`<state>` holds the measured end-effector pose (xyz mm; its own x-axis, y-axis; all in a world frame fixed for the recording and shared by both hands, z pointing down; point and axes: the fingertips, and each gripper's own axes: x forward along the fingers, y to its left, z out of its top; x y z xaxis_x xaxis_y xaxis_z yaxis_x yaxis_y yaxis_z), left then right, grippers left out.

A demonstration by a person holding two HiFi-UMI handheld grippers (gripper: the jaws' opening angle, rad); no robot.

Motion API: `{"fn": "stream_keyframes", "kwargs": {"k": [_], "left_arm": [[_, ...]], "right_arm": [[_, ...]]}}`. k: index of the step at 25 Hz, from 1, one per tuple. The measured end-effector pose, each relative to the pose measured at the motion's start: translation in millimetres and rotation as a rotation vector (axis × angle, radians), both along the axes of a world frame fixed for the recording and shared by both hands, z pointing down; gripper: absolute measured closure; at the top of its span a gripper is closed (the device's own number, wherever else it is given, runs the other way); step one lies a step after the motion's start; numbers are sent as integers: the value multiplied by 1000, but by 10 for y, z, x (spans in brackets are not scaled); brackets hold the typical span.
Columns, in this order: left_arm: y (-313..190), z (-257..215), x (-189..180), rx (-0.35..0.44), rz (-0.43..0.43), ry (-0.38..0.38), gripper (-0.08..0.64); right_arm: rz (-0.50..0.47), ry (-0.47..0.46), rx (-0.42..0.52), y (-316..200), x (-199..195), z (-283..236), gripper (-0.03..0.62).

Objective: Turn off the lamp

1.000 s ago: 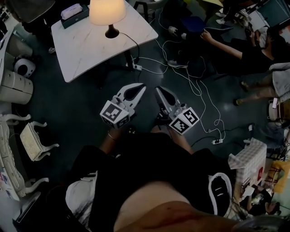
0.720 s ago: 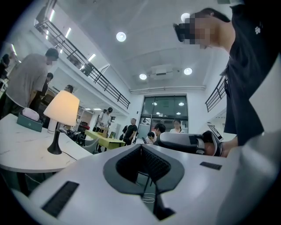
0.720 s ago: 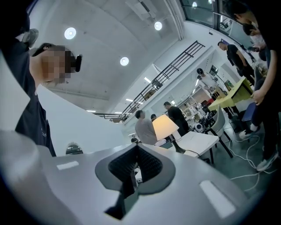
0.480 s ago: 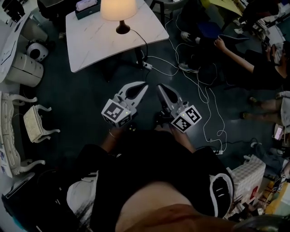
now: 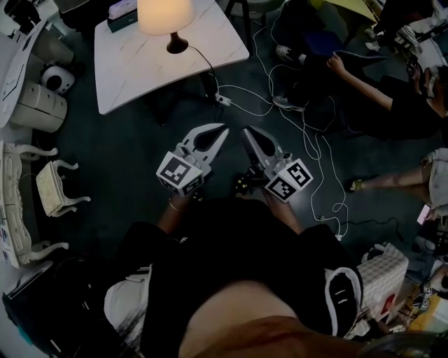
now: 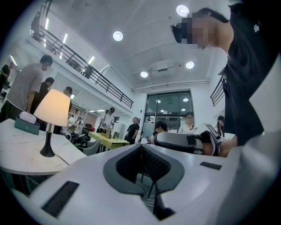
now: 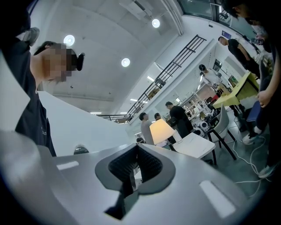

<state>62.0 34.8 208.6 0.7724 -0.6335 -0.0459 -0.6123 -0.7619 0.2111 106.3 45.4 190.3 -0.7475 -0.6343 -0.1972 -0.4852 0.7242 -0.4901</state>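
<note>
Where the dark floor fills most of the head view, the white marble bench sits up at the top edge, and that's where the action has to happen. On it stands the lamp, shade glowing warm, plainly lit, dark base planted toward the bench's far side. Both claws hang low over the floor, side by side, well apart from the bench, tips angled toward each other. Left claw: pinched right together, nothing in it. Its own view confirms it, left claw with ribbed pads meeting and only air ahead, the lamp off to the left on the bench. Right claw: same story, closed tight and empty. From its own camera the right claw shows pads pressed flush, with the lamp glowing beyond, just above the tips, on the bench. Smaller now: a teal box lies just left of the shade. A power strip rests on the floor by the bench's near right corner. Thinnest of all, the cord runs from the lamp's base over the bench edge down to that strip.
</note>
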Motion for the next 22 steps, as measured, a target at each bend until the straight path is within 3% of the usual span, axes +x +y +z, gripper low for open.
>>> {"fn": "stream_keyframes", "kwargs": {"k": [9,13,22], "left_arm": [[-254,59,486,-31,-56,-29,552],[-311,145,600,7,-80,-18,552],[-426,227,559,-17,-202,-16,552]], "right_arm": [[-38,-6,-5,-259,513,68,591],[-77,-3,-7,-353,637,135,591],[-170,0,-18,-565,683,290,591]]}}
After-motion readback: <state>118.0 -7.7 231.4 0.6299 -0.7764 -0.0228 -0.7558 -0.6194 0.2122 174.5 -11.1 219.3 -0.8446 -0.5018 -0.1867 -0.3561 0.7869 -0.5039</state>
